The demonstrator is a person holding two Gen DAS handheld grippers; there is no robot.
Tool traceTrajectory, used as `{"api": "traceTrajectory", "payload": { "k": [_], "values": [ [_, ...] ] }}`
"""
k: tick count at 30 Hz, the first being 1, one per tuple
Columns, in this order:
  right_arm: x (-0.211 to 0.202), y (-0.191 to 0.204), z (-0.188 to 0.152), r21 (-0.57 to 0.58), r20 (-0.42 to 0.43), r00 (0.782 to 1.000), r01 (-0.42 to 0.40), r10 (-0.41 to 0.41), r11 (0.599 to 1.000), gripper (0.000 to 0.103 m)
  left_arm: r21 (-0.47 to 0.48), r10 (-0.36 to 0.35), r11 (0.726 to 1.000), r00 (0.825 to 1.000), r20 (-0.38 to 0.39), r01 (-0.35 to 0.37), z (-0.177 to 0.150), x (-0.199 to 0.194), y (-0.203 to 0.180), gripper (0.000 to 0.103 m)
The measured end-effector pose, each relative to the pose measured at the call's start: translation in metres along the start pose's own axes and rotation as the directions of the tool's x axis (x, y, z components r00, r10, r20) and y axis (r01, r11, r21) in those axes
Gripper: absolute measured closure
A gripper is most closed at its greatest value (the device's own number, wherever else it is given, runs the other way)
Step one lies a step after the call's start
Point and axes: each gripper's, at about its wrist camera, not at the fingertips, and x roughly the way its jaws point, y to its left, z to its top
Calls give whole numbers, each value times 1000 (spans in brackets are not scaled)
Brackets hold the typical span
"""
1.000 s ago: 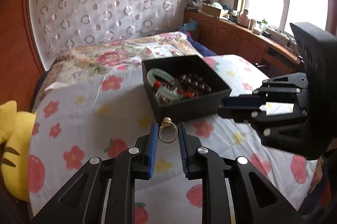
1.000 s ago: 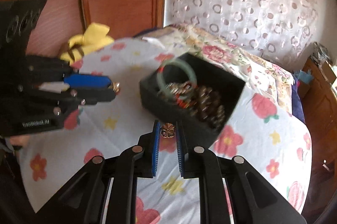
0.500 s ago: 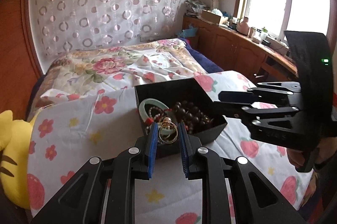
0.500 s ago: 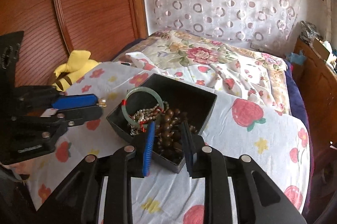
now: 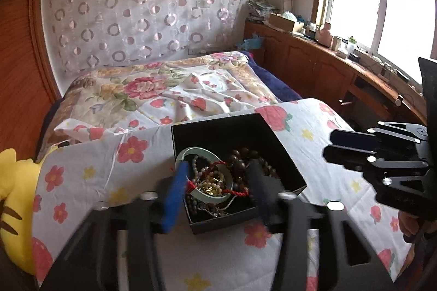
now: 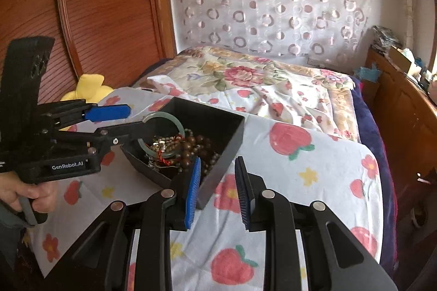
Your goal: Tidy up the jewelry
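A black open box [image 5: 218, 131] [image 6: 229, 138] sits on the strawberry-print bedsheet. It holds a pale green bangle [image 5: 196, 151] [image 6: 174, 121], dark wooden beads [image 5: 254, 157] [image 6: 196, 146], a red cord and gold pieces [image 5: 213, 185]. My left gripper [image 5: 217, 190] is open just above the box's near side, its fingers empty; it also shows in the right wrist view [image 6: 131, 118]. My right gripper [image 6: 217, 190] is open and empty at the box's near right corner; it shows in the left wrist view [image 5: 336, 146] to the right of the box.
A yellow plush toy [image 5: 13, 198] [image 6: 87, 88] lies at the bed's left edge by the wooden headboard [image 6: 90, 4]. A floral quilt [image 5: 153, 88] lies behind the box. A wooden cabinet [image 5: 327, 67] with clutter runs under the window on the right.
My left gripper moved over the box and opened; the gold ring it held is gone from its fingers. My right gripper let go of its small flower piece earlier and has opened wider.
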Motion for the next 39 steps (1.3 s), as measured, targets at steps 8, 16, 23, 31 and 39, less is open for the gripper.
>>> {"api": "traceTrajectory", "payload": {
  "k": [8,16,23,31,39],
  "values": [
    [-43,7,-16,10,104,995,11,-12,1000,72,5,100,995,989,106,-101,-19,-39,-7,17],
    [-83,29,-26,39,196,980,21,-28,999,45,-53,130,991,981,141,-124,-36,-83,-6,8],
    [-113,47,-44,65,270,960,63,-78,996,17,-53,188,982,961,202,-181,-58,-125,-16,8],
    [-134,65,-79,119,306,941,109,-141,987,2,-111,201,977,955,220,-180,-91,-161,-20,8],
    [-140,68,-93,162,323,930,127,-174,979,2,-111,231,971,951,204,-212,-114,-181,-25,8]
  ]
}}
